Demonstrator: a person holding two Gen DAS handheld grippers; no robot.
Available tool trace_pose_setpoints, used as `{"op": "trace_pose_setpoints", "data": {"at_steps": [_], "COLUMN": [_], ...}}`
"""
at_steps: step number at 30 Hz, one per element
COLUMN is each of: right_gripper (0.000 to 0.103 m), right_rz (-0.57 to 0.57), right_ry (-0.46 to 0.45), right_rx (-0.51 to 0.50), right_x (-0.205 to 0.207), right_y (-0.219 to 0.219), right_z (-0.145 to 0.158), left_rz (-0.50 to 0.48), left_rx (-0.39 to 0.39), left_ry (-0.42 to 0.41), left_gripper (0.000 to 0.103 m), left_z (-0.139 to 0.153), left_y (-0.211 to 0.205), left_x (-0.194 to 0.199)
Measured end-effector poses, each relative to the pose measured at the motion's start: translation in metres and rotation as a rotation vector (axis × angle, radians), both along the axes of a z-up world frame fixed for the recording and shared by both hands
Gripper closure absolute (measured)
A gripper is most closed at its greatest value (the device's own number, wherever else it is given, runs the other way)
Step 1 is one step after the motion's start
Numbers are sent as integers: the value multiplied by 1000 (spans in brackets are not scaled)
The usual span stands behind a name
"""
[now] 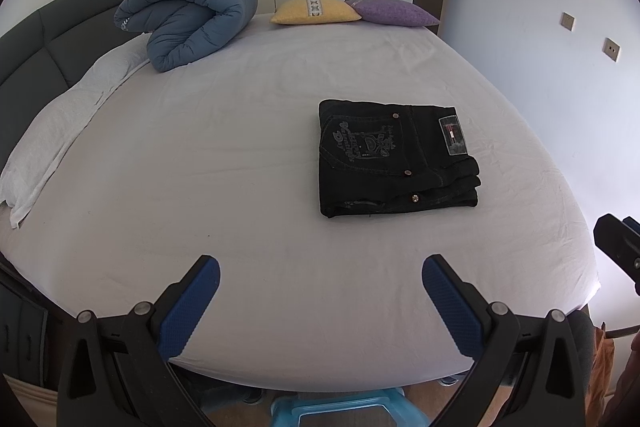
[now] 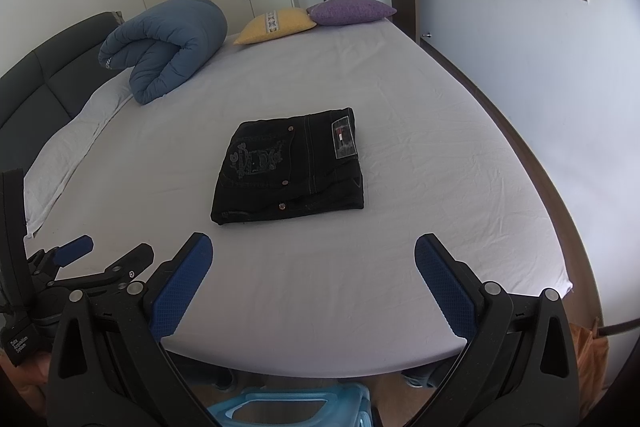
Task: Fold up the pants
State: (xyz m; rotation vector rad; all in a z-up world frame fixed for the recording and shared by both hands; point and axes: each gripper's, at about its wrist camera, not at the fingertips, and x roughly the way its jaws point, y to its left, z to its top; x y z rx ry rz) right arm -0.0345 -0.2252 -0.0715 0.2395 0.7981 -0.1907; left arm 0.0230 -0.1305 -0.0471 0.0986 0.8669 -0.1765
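Note:
A pair of black jeans lies folded into a compact rectangle on the white bed sheet, back pocket and label patch facing up. It also shows in the right wrist view. My left gripper is open and empty, above the near edge of the bed, well short of the jeans. My right gripper is open and empty, also near the bed's front edge. The left gripper also shows at the left of the right wrist view.
A rolled blue duvet lies at the far left by the dark headboard. A yellow pillow and a purple pillow lie at the far edge. A white pillow lies on the left. A blue plastic stool stands below.

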Motion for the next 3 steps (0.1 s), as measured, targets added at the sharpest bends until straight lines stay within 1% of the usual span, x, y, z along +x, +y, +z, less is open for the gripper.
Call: {"op": "trace_pose_setpoints", "data": {"at_steps": [3], "right_gripper": [0], "right_rz": [-5], "right_ry": [2], "right_rx": [8], "right_x": [-3], "right_y": [1], "right_z": [-1], "left_rz": [-1], "left_rx": [15], "left_ry": [-11], "left_gripper": [0], "left_z": [1], "left_y": [-1], "left_x": [-1]}}
